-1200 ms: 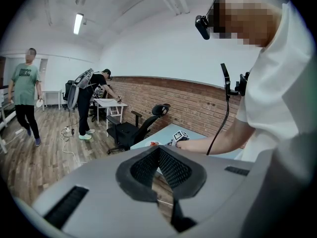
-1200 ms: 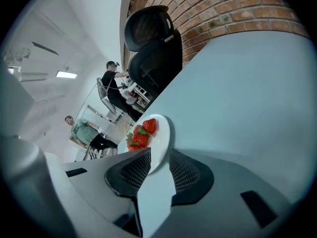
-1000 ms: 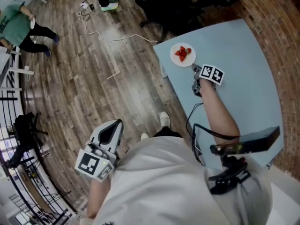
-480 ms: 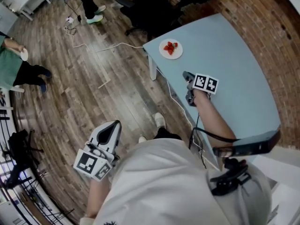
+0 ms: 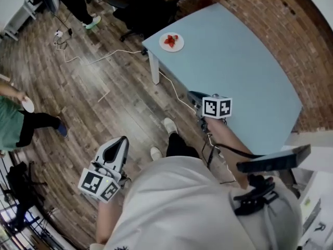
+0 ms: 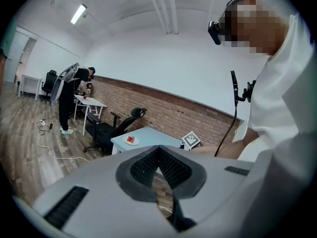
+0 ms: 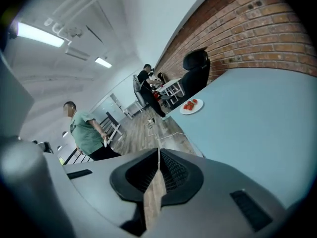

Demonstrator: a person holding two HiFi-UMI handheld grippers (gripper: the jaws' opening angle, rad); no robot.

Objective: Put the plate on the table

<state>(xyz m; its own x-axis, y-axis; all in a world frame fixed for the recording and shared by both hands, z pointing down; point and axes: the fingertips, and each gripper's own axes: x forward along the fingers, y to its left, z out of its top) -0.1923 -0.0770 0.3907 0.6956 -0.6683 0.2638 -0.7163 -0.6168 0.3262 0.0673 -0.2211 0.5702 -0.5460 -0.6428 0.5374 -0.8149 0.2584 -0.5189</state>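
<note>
Closing empty, the right tool (image 5: pixel 193 97) hangs well apart from the plate (image 5: pixel 171 41) — across the table (image 5: pixel 244 72)

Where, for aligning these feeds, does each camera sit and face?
Head view: on the person's head, looking steeply down at pale blue table and wooden floor; shows torso, left tool, right tool.
Left gripper view: on left tool, facing the table across the room; shows shut jaws, torso.
Right gripper view: on right tool, facing along the tabletop; shows empty closing jaws.
Shared: round white plate of strawberries.
</note>
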